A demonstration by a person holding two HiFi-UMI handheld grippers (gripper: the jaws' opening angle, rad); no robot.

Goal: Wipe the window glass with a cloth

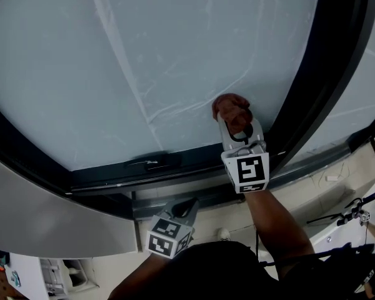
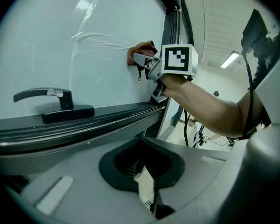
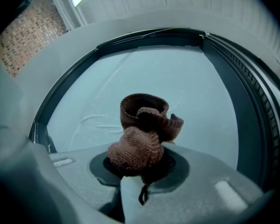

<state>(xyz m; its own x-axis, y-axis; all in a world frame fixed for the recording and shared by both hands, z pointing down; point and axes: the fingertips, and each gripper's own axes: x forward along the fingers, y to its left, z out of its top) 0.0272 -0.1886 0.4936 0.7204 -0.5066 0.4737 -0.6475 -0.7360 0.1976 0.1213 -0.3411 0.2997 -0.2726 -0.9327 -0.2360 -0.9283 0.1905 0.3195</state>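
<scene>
wiping looks in hand: the right gripper (image 1: 237, 127) pinches the brown cloth (image 1: 232, 109) against the window glass (image 1: 175, 55), low right. the left gripper (image 1: 186, 209) hangs below, jaws together, empty. next move, i judge, is sweeping across the streaks (image 1: 175, 108).

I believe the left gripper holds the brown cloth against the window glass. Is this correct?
Not quite: it is the right gripper that holds the brown cloth against the window glass. The right gripper view shows its jaws shut on it.
</scene>
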